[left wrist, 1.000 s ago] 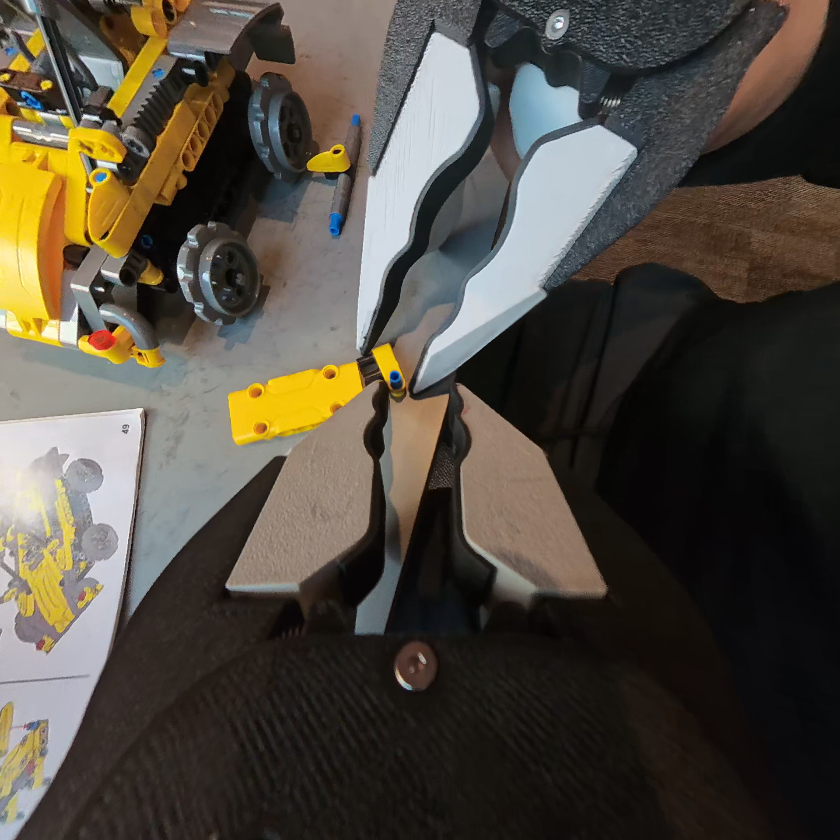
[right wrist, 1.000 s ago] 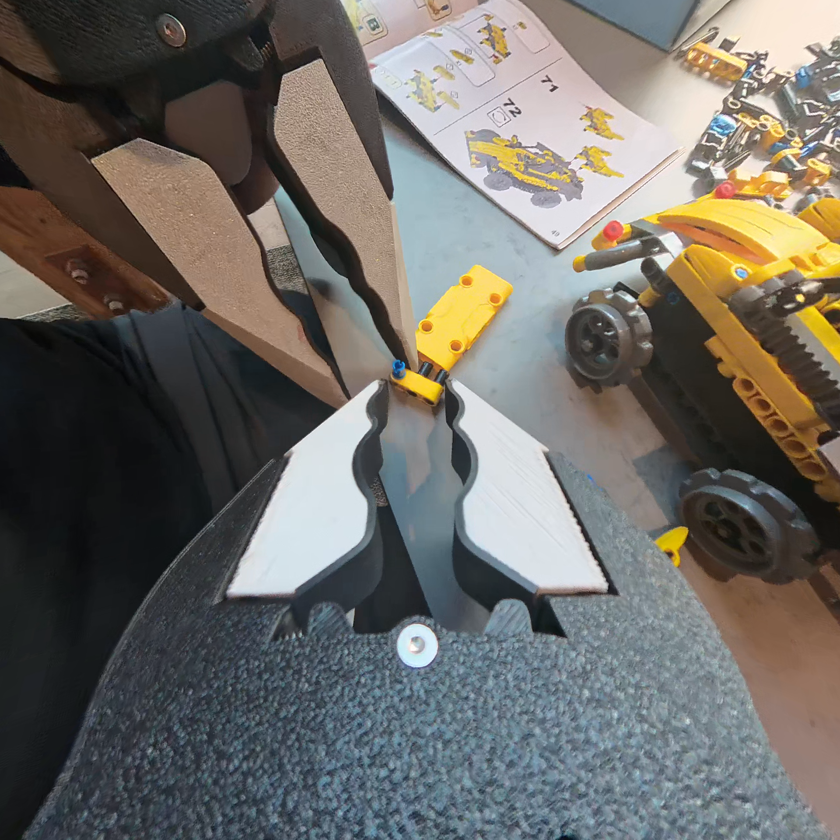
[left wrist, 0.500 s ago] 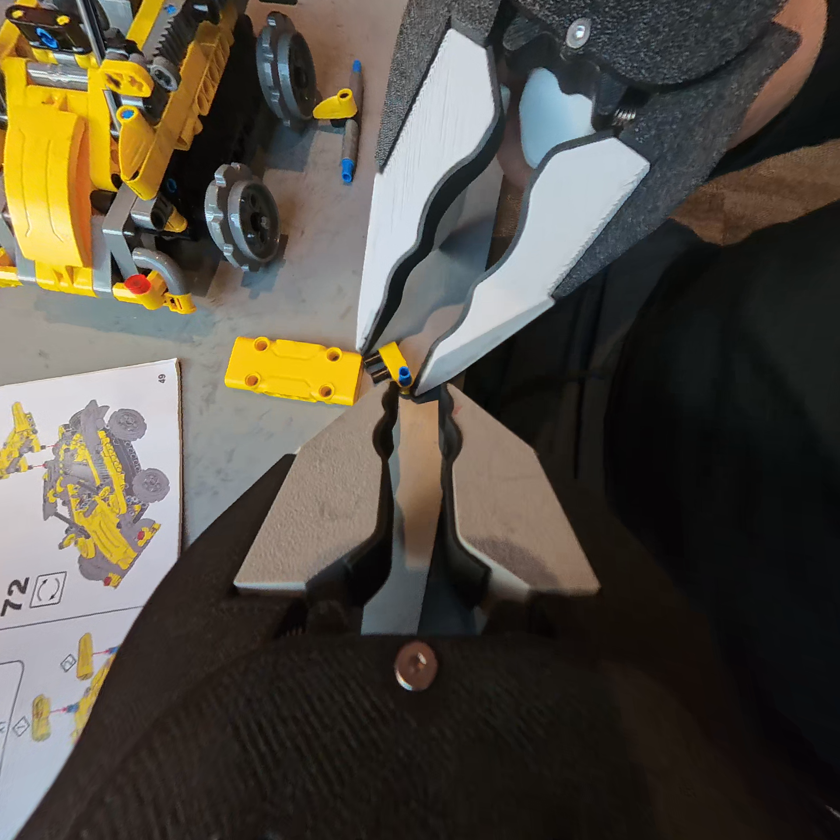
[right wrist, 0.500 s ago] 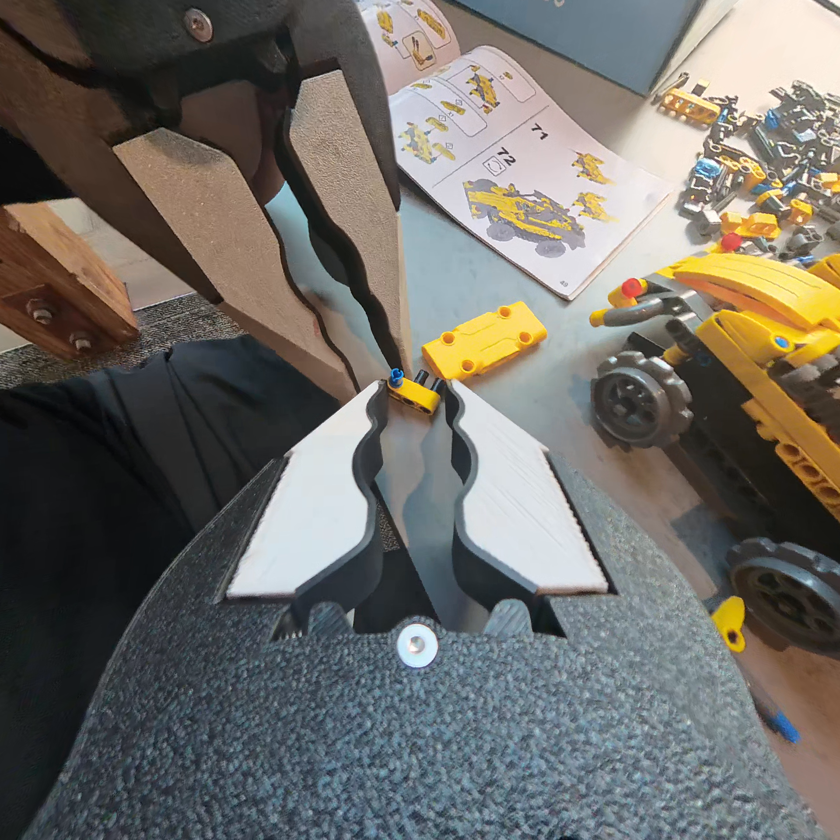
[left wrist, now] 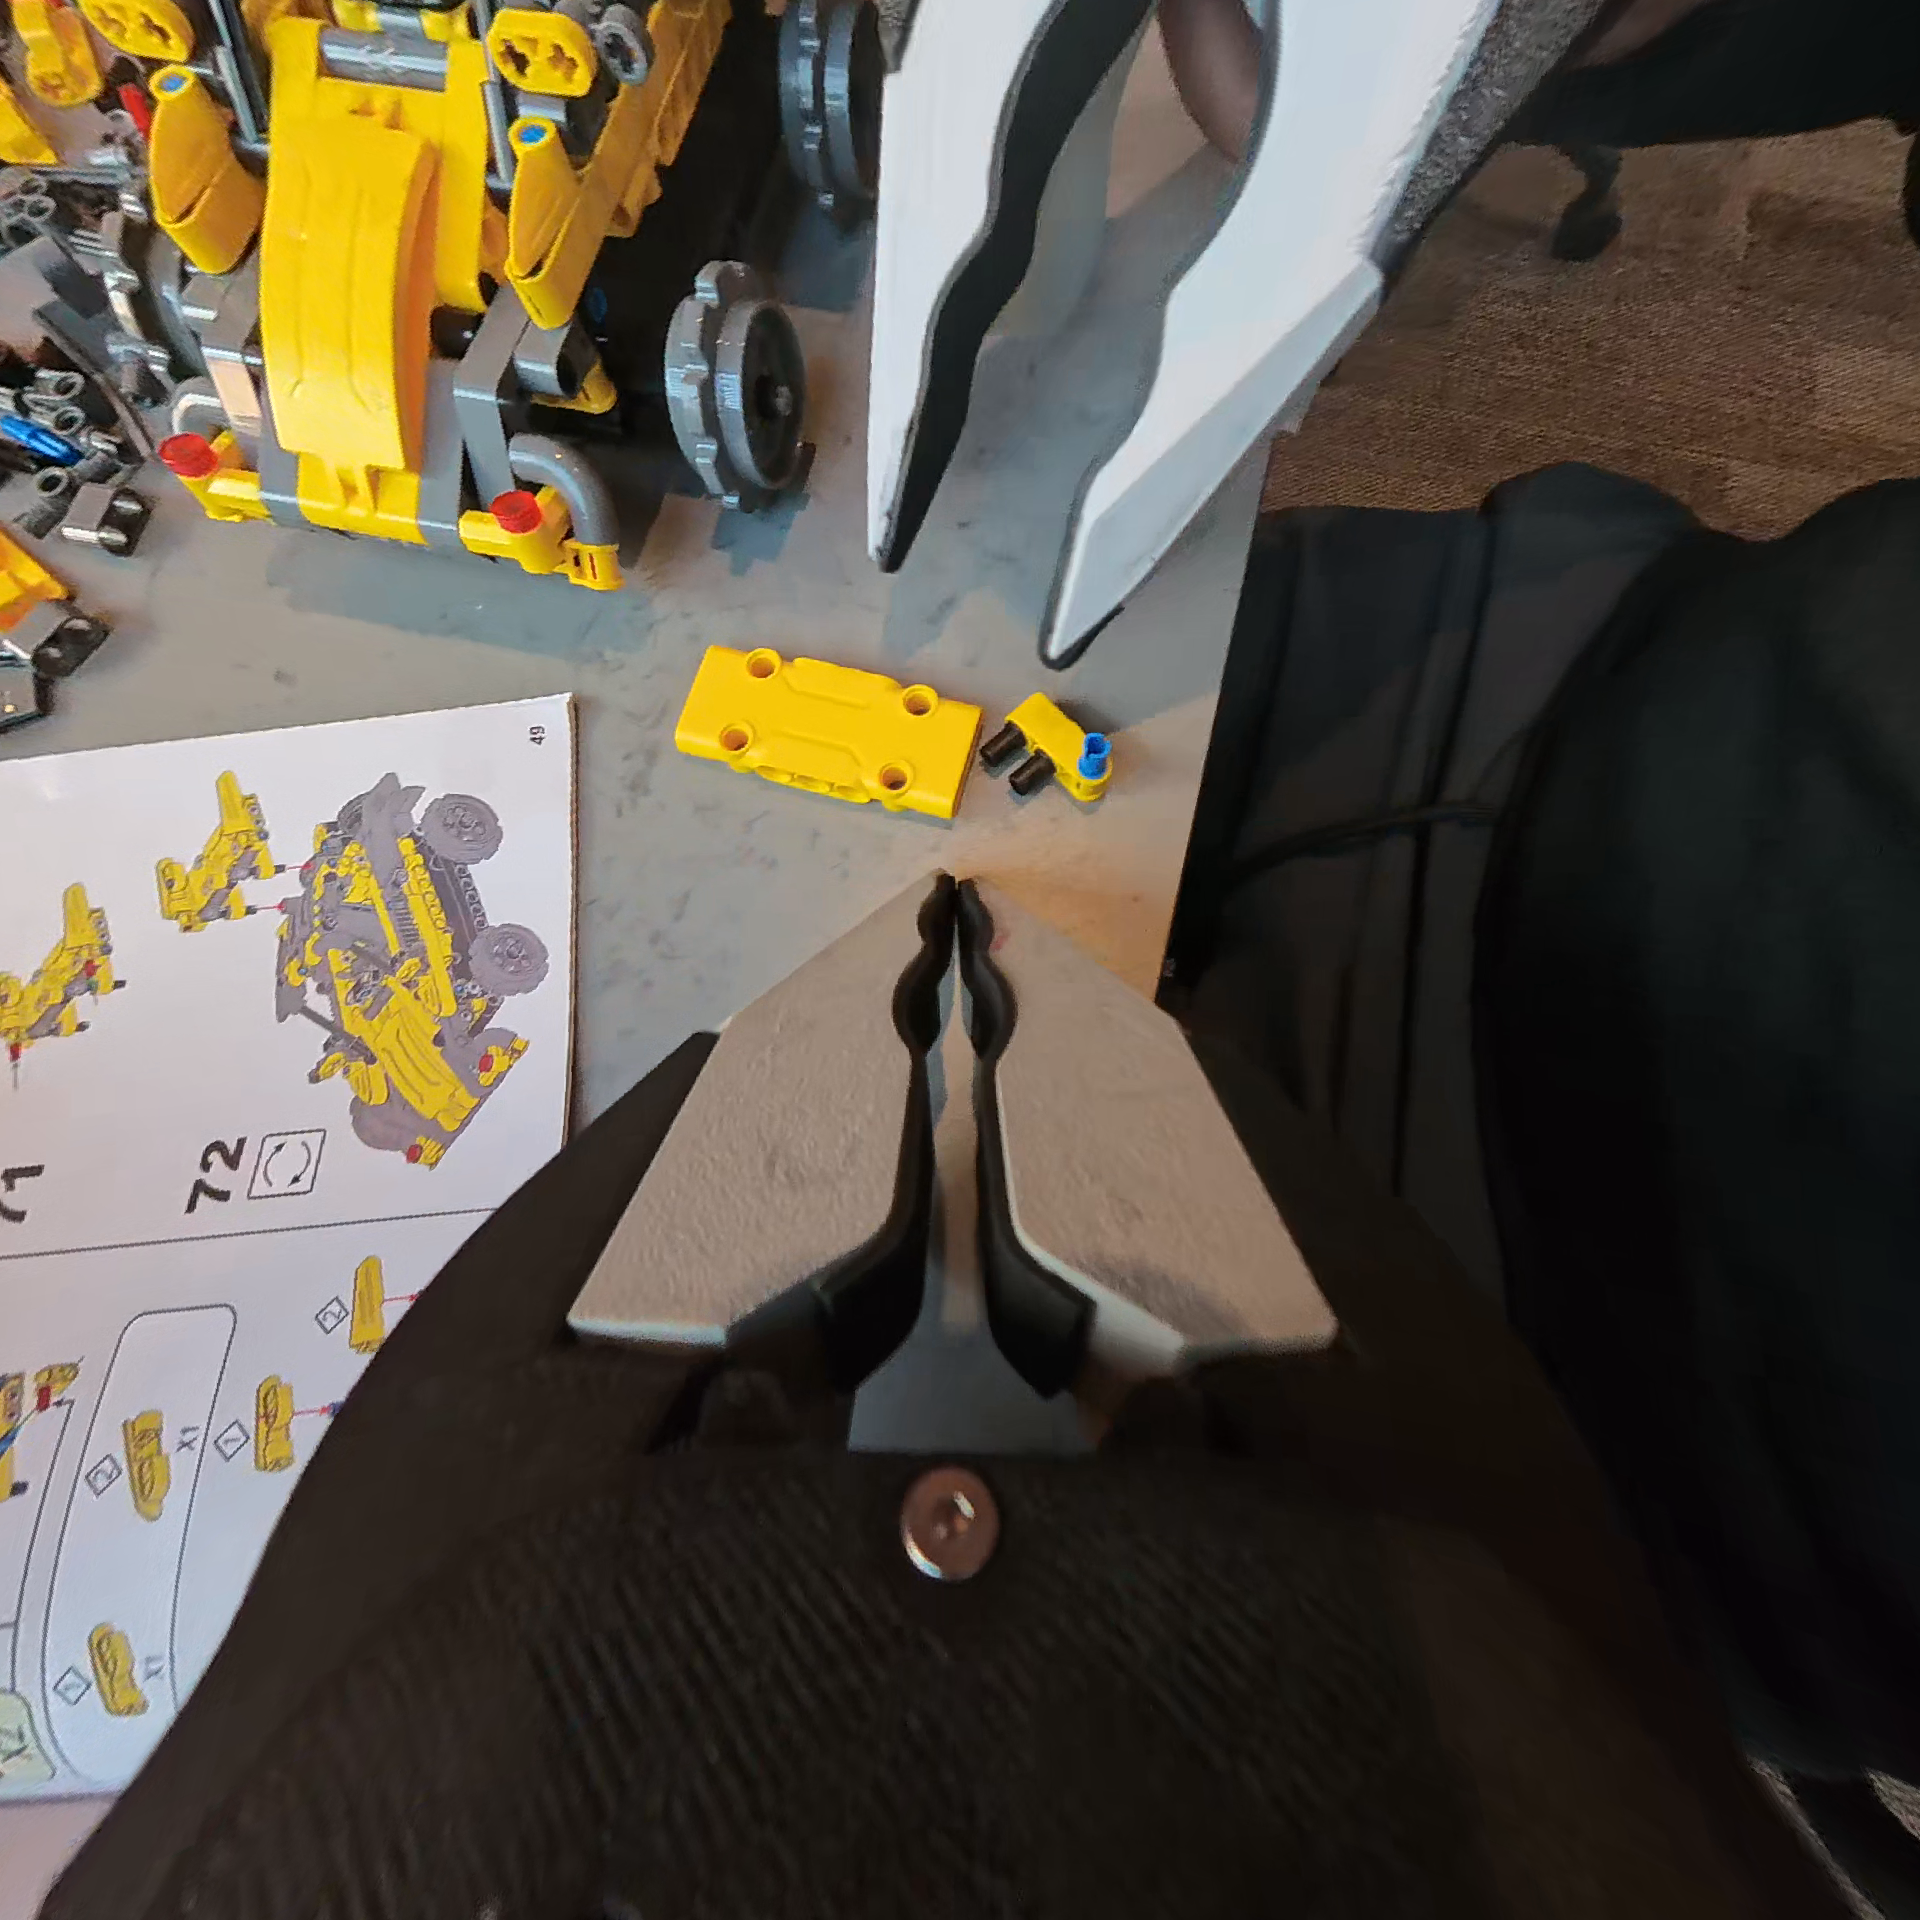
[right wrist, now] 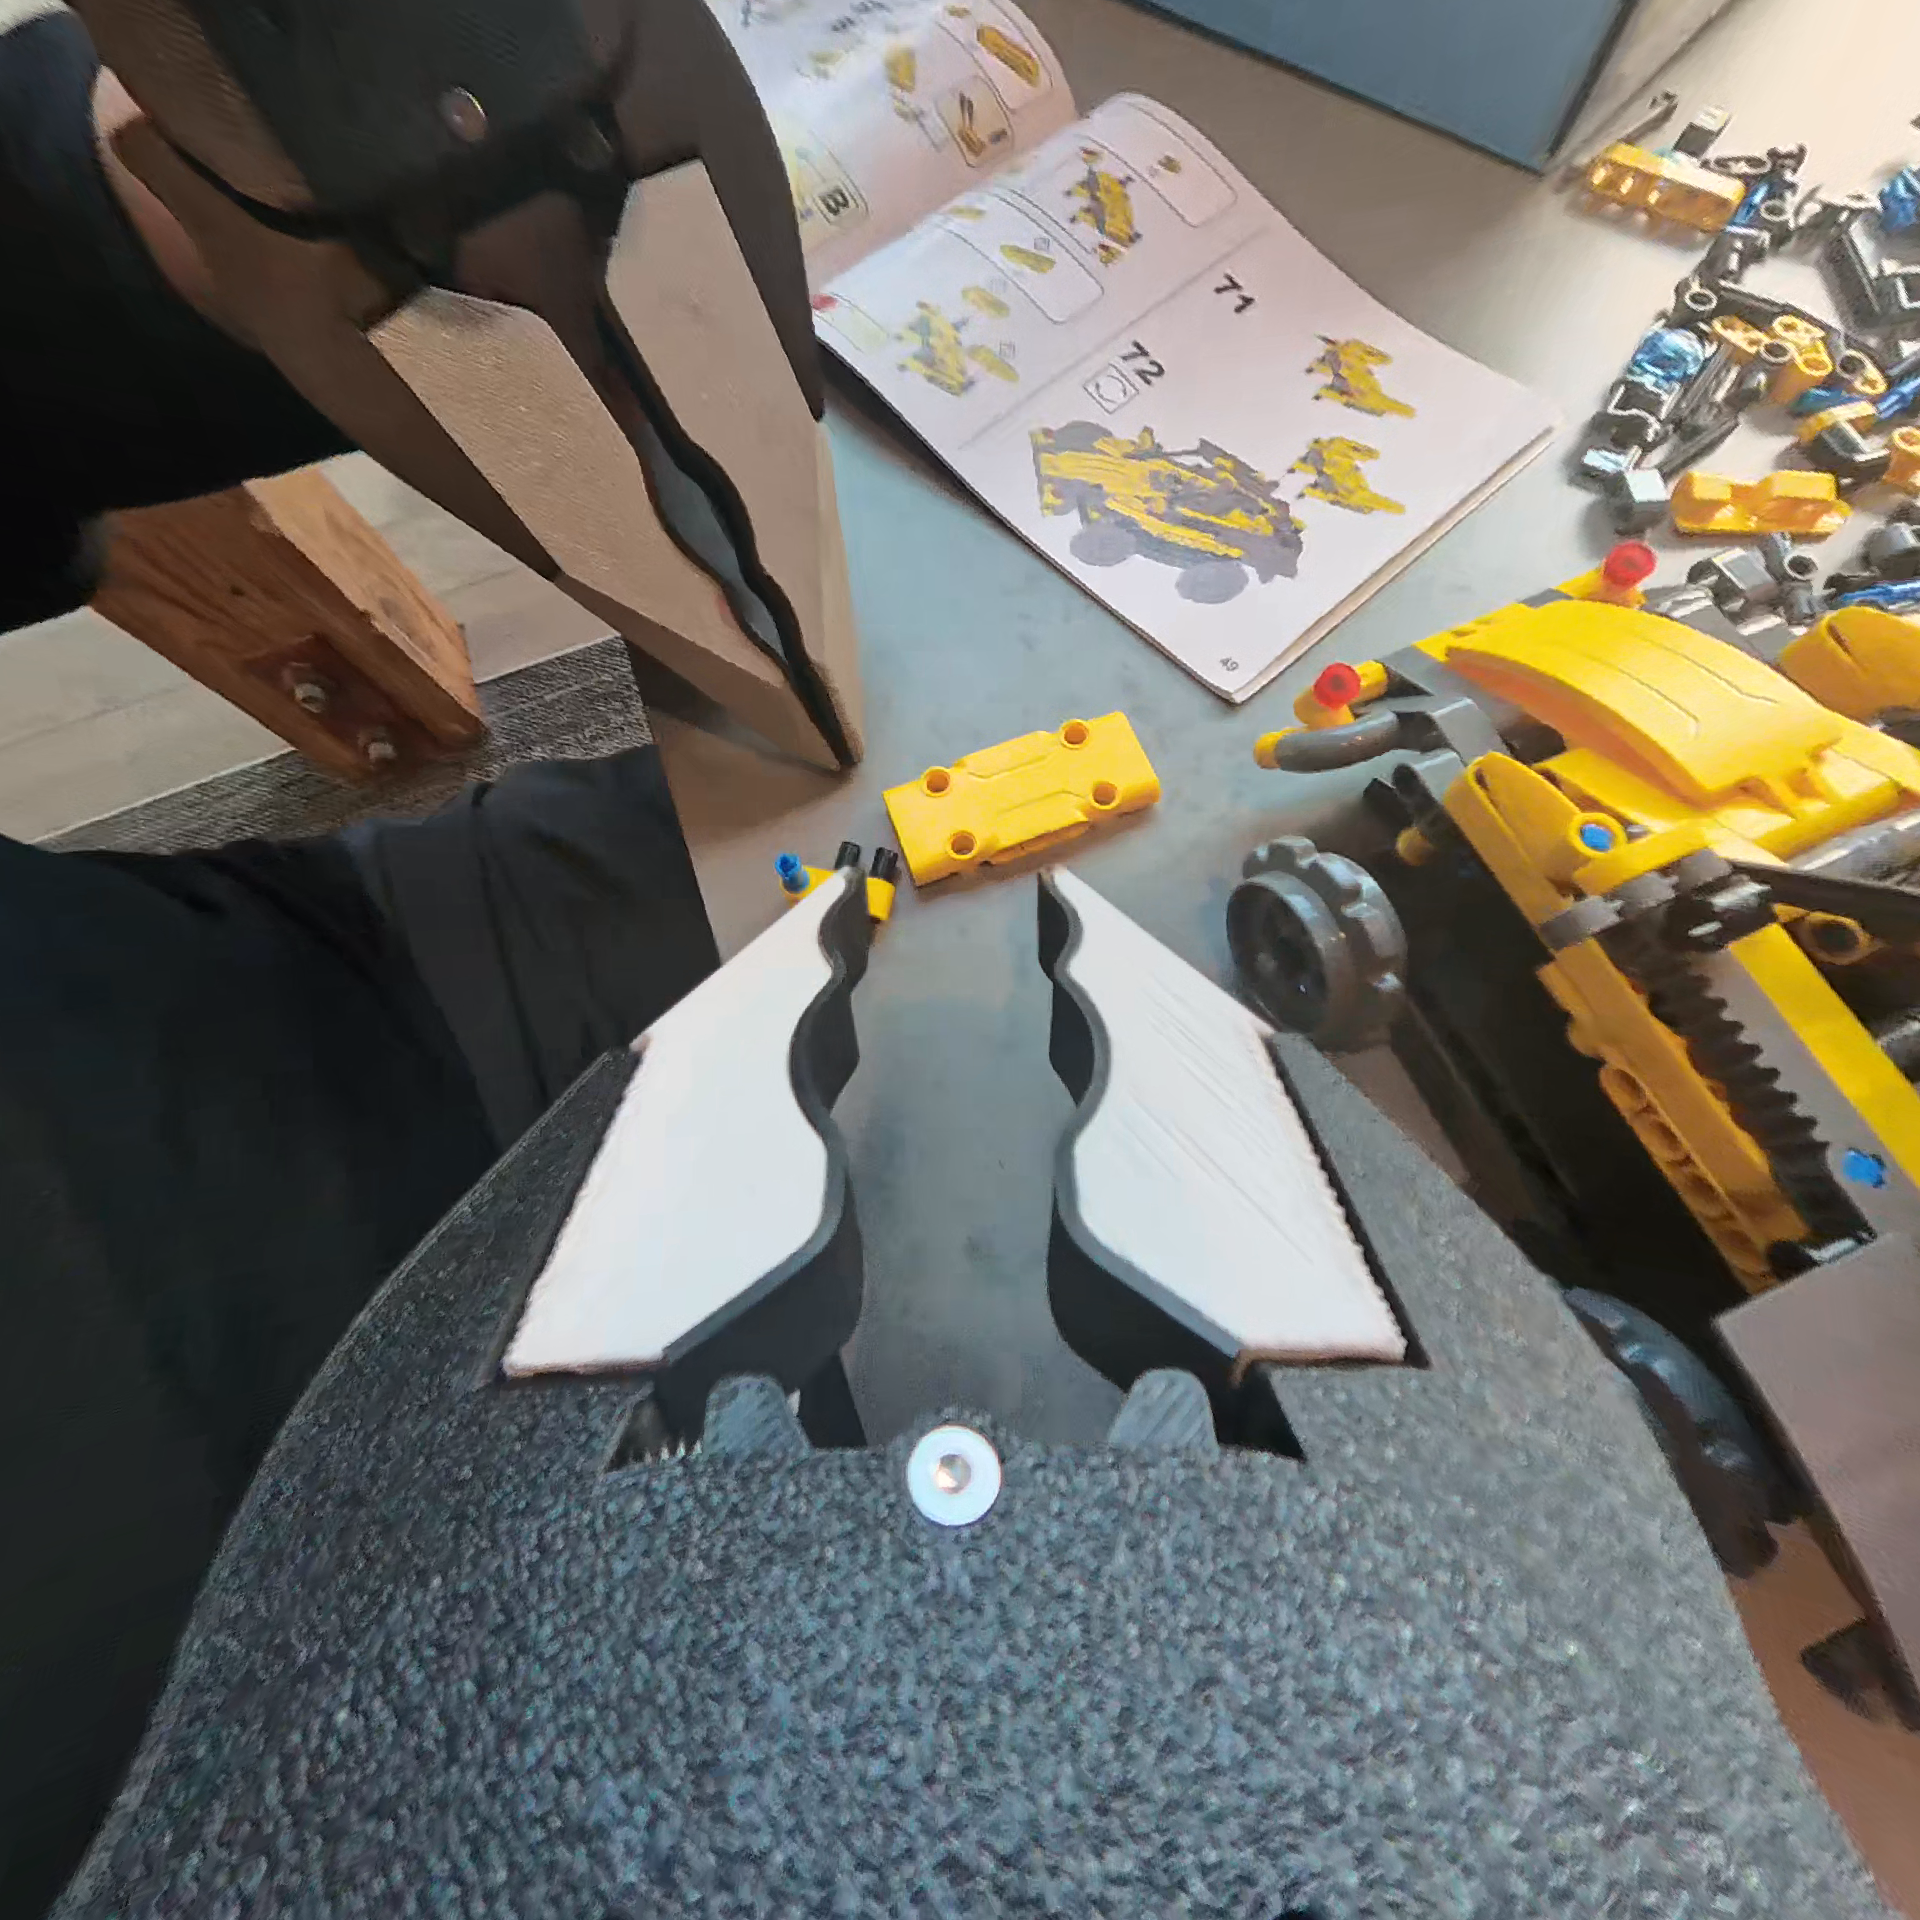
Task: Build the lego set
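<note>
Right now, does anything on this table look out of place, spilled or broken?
Nothing looks damaged. The small yellow connector lies loose near the table edge, beside the yellow panel, held by neither tongs. A heap of loose parts is scattered beyond the yellow vehicle model.

The small yellow connector [left wrist: 1051, 746] now lies free on the table beside the yellow panel [left wrist: 827, 731]; the right gripper [right wrist: 948, 896] has spread apart, and the left gripper [left wrist: 950, 885] has pinched together and drawn back.

Table: grey top [left wrist: 727, 935], scuffed, sunlit.
Floor: brown-grey carpet [left wrist: 1558, 343] lay beyond the table edge.
Furniture: wooden leg [right wrist: 281, 613], bolted, stood below.
</note>
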The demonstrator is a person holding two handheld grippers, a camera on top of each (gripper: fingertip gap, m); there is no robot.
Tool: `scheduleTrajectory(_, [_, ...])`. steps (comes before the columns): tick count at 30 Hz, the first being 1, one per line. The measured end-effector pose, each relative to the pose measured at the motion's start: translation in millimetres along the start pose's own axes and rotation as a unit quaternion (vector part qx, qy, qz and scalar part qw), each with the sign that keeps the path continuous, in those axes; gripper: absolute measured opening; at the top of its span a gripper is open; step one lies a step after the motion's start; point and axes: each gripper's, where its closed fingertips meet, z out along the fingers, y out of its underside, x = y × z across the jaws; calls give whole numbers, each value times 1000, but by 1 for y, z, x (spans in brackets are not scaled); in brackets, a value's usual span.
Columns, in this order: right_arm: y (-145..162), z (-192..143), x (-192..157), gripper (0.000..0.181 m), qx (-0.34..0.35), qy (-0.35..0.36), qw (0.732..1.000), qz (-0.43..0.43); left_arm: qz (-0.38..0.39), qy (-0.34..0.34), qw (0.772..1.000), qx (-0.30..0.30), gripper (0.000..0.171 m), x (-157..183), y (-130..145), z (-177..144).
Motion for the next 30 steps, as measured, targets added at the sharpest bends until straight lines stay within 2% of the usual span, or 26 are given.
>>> scheduleTrajectory(5, [-1,-4,3,31,-1,15,999,-43,3,-28,1000,1,1,-3,4,-4])
scheduleTrajectory(9, [-1,-9,10,30,-13,5,998,-60,-6,-34,999,5,7,0,9,-10])
scheduleTrajectory(11, [-1,-11,18,24,-23,13,997,-77,-13,-34,999,6,12,4,9,-11])
scheduleTrajectory(15, [-1,-8,18,23,-40,-5,994,-106,-16,-41,999,20,23,19,-6,-5])
scheduleTrajectory(20, [1,-1,11,25,-63,-19,988,-141,-21,-49,998,19,23,29,-20,11])
scheduleTrajectory(22, [-1,3,12,33,-60,-15,988,-142,-18,-57,998,15,24,28,-20,16])
scheduleTrajectory(26, [-11,7,14,33,-50,-7,987,-150,-11,-78,997,8,23,20,-20,17])
scheduleTrajectory(28, [-12,10,14,34,-59,-17,986,-153,-13,-77,997,6,18,17,-20,16])
scheduleTrajectory(30, [-9,15,17,35,-75,-23,985,-156,-9,-70,997,6,6,16,-20,17])
